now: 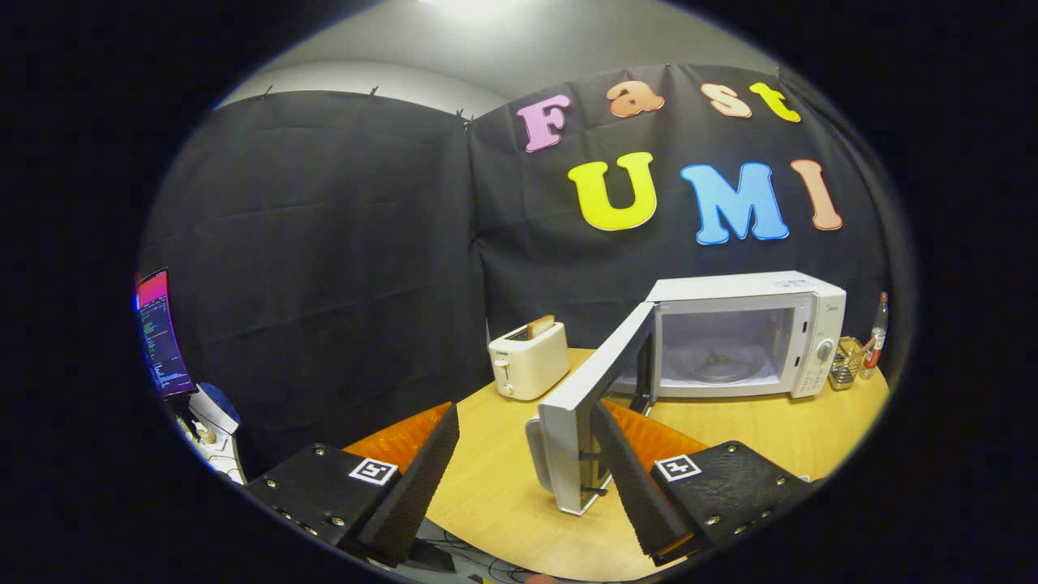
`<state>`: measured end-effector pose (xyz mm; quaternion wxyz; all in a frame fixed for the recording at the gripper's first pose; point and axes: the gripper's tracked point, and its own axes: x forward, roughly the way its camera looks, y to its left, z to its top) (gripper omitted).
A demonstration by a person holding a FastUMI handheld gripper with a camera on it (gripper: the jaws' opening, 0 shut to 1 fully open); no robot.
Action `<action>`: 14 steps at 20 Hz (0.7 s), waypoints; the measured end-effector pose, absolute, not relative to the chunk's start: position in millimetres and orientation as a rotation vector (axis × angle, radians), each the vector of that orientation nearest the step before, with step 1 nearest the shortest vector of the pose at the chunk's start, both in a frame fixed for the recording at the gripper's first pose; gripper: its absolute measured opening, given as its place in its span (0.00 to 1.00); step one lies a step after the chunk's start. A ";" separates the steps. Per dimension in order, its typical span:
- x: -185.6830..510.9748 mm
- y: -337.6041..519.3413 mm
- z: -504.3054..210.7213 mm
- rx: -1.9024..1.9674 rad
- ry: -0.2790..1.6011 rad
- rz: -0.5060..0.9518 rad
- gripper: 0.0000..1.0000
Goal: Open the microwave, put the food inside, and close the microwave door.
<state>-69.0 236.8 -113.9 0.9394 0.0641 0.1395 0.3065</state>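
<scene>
Gripper [519, 478] sits nearest, jaws spread wide, nothing held. The door [585, 410] edge and its handle [537, 454] stand in the gap, close against the right finger [628, 478]; can't tell if they touch. Left finger [413, 483] is well apart from the door. My read: the wide spread is there to straddle or hook the door edge, not to clamp it. Door is swung well out toward the near side, hinged on the left of the microwave [742, 337], so the opening step looks about done. All of it stands on a wooden table [503, 478]. Further back and left, a toaster [529, 361] with a slice of toast [541, 326] sticking up from its slot; probably that's the food to load, not certain. Beyond the door the cavity is in plain sight, turntable [718, 365] bare, no food in yet. Far right, beside the microwave, a small basket [846, 363] and a bottle [877, 332]. Far left off the table, a lit monitor [162, 337]. Next is likely backing off the door and going for the toast; the open door stands between the gripper and the cavity, so the approach will need to clear it.
</scene>
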 end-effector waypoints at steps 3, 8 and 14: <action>-57.6 199.6 -114.4 0.125 0.282 0.547 1.00; -40.1 125.2 -119.3 0.127 0.274 0.374 1.00; -24.9 40.8 -137.8 0.149 0.303 0.196 1.00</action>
